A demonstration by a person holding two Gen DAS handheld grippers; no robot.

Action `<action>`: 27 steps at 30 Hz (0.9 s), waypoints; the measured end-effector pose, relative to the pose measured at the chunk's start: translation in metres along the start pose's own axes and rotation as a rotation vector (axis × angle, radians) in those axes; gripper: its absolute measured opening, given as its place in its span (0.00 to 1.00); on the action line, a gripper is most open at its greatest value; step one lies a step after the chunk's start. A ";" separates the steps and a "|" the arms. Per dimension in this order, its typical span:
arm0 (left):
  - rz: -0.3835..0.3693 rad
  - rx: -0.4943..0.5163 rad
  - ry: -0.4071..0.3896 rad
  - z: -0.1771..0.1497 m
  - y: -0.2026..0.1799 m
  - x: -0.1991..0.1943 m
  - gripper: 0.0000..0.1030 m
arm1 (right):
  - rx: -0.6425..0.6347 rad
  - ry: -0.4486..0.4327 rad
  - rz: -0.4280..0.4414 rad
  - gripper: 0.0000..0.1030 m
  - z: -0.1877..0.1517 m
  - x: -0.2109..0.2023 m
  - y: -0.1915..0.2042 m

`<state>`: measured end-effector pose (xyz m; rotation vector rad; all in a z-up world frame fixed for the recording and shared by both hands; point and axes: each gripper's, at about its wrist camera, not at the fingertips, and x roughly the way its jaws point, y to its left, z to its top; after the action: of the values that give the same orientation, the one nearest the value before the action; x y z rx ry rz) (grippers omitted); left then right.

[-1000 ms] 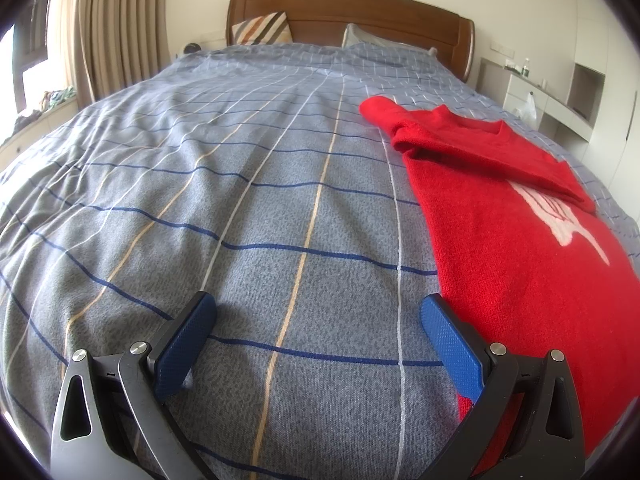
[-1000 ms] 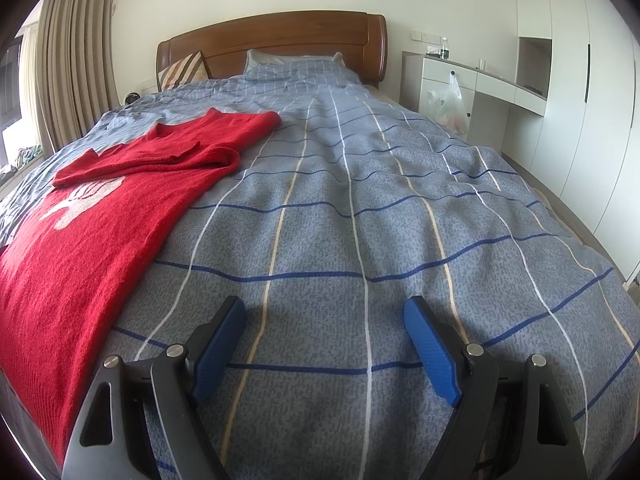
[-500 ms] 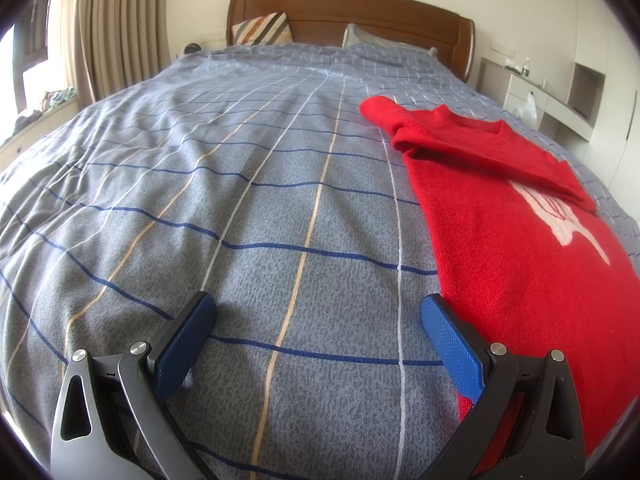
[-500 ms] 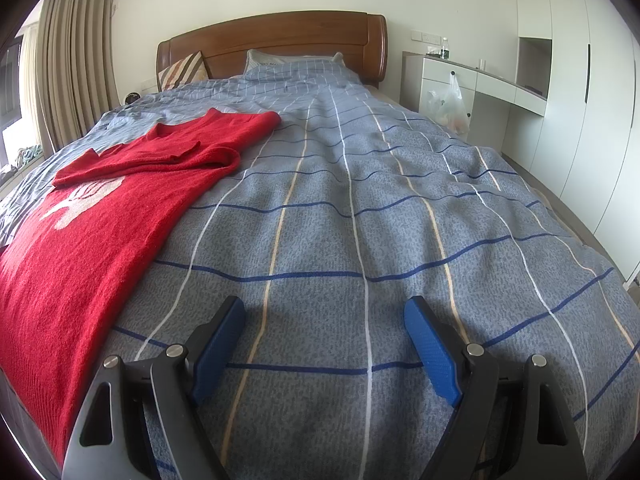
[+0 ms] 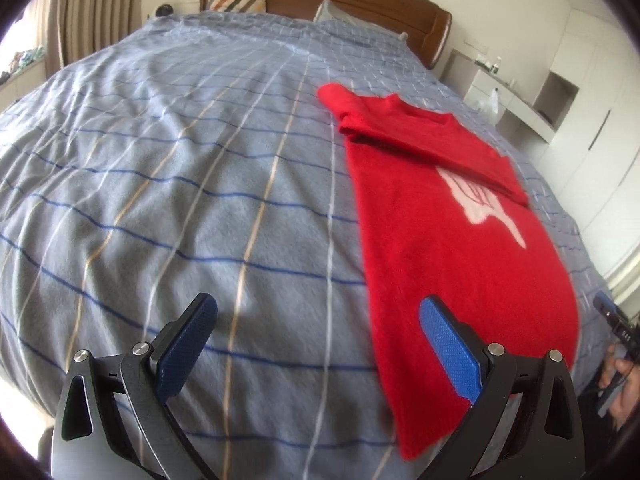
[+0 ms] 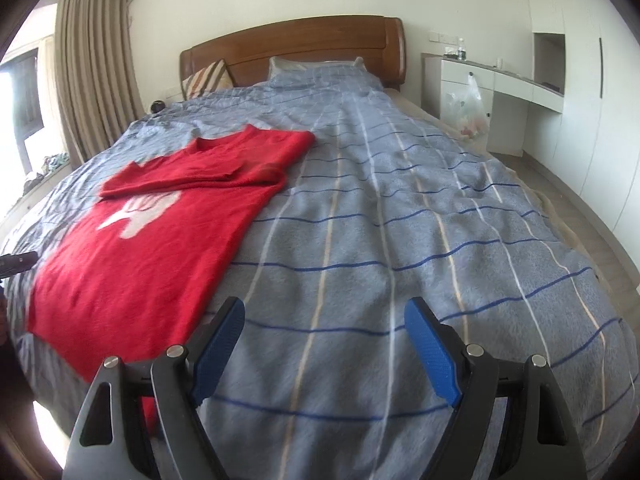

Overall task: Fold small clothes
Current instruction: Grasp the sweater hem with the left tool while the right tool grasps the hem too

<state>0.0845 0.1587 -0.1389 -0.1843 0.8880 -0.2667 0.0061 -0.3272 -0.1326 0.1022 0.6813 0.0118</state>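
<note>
A red sweater (image 5: 452, 216) with a white print lies flat on the bed, its sleeves folded across the chest. It also shows in the right wrist view (image 6: 160, 220). My left gripper (image 5: 316, 344) is open and empty, above the bed's near edge, its right finger over the sweater's hem. My right gripper (image 6: 324, 344) is open and empty, above the blanket just right of the sweater's hem.
The bed carries a grey-blue checked blanket (image 6: 400, 220) and pillows at a wooden headboard (image 6: 304, 44). A white desk with a plastic bag (image 6: 468, 108) stands on the right, curtains (image 6: 92, 72) on the left. The right gripper's tip (image 5: 612, 316) shows at the left view's edge.
Both grippers have risen and pulled back from the blanket, so more of the bed and the sweater's hem shows. Both stay open. The sweater has not moved.
</note>
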 end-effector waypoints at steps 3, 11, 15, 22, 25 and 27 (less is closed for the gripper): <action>-0.053 0.004 0.097 -0.023 -0.016 0.004 0.97 | 0.016 0.091 0.196 0.79 -0.013 -0.018 0.026; -0.049 0.035 0.170 -0.040 -0.046 0.010 0.73 | 0.084 0.289 0.383 0.58 -0.037 0.013 0.068; -0.018 0.053 0.186 -0.044 -0.050 0.013 0.55 | 0.113 0.405 0.398 0.43 -0.041 0.036 0.074; -0.114 -0.045 0.213 -0.042 -0.036 0.003 0.02 | 0.211 0.409 0.399 0.05 -0.045 0.038 0.054; -0.196 -0.086 0.183 -0.036 -0.035 -0.021 0.02 | 0.252 0.377 0.434 0.05 -0.037 0.022 0.047; -0.236 -0.106 0.149 -0.025 -0.036 -0.035 0.02 | 0.285 0.341 0.474 0.05 -0.027 0.011 0.042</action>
<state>0.0385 0.1334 -0.1188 -0.3727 1.0295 -0.4583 -0.0011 -0.2828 -0.1560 0.5440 0.9839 0.3954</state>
